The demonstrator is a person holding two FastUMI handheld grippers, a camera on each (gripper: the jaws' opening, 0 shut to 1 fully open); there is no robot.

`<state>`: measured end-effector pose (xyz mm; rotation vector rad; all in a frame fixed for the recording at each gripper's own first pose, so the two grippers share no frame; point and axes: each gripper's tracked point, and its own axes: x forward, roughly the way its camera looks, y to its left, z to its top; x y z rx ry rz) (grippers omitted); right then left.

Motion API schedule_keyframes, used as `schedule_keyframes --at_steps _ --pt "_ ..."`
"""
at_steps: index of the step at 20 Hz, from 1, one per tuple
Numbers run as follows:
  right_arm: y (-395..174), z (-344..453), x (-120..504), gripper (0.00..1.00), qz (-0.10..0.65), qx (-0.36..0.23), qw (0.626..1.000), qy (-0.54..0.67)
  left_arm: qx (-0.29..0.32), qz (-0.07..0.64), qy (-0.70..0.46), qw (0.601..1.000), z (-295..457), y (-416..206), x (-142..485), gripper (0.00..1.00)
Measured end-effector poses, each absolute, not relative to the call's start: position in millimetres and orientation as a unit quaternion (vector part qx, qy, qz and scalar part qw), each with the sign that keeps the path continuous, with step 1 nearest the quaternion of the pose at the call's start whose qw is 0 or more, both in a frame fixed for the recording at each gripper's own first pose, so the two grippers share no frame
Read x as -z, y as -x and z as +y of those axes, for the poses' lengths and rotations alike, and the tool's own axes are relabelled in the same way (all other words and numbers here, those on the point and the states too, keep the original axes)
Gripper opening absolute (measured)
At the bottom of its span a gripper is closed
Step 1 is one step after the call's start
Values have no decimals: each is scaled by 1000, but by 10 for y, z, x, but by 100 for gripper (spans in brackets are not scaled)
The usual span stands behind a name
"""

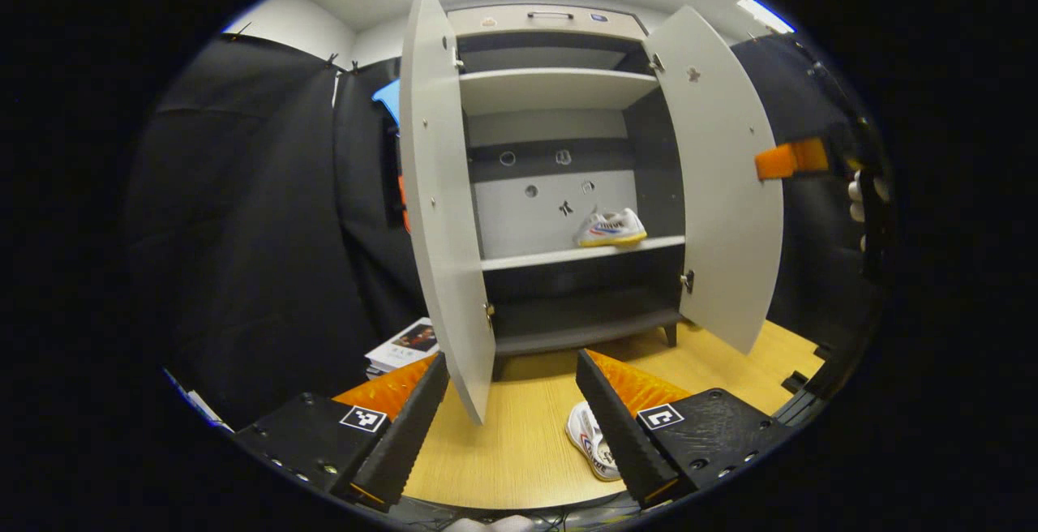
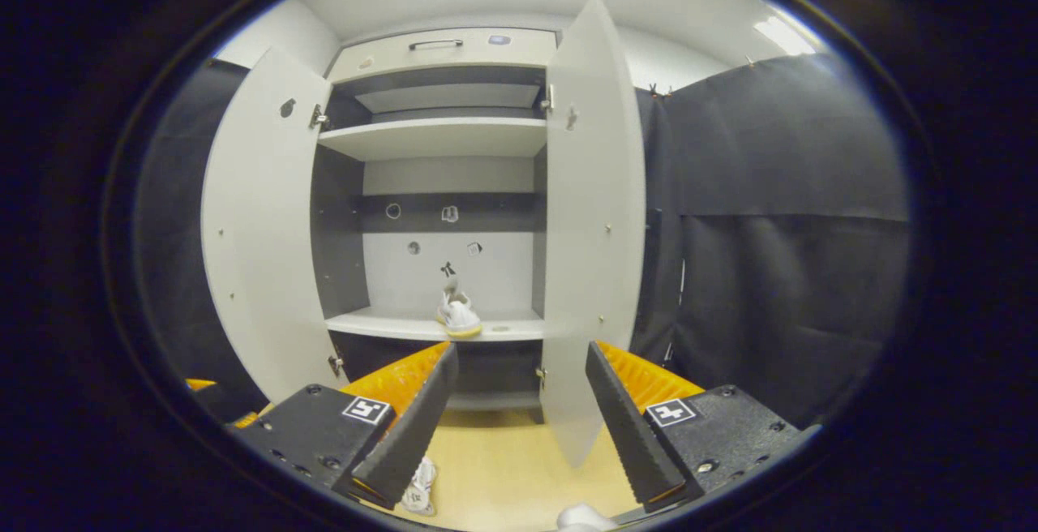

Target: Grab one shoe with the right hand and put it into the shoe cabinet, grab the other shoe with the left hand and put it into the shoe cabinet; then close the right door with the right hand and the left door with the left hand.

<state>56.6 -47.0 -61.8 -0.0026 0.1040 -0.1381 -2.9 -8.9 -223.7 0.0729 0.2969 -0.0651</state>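
One shoe shelved, one on the floor, both cabinet doors wide open.

In the left gripper view the left gripper (image 1: 511,418) is spread wide with nothing between its fingers; the second shoe (image 1: 594,440) lies on the wooden floor (image 1: 503,451) at five o'clock, just beside the right-hand finger. Up at one o'clock from centre, the first shoe (image 1: 611,228) sits on the middle shelf (image 1: 535,257) of the shoe cabinet (image 1: 559,183), left door (image 1: 442,191) and right door (image 1: 722,183) swung out. Books (image 1: 403,347) lie at seven o'clock. In the right gripper view the right gripper (image 2: 519,414) gapes wide too, holding nothing, facing the shelf.
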Motion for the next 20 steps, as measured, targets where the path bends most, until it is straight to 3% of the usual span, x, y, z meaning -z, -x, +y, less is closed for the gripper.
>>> schedule_keyframes --at_steps 8,13,20 --pt "-106 -838 849 99 94 99 990 20 73 298 -22 951 -764 197 4025 97" --pt "-97 -925 1027 100 124 100 987 12 79 342 -42 935 -953 -82 4641 97" --pt "-202 -1057 1197 99 153 103 983 13 67 366 -47 927 -967 -453 5021 95"
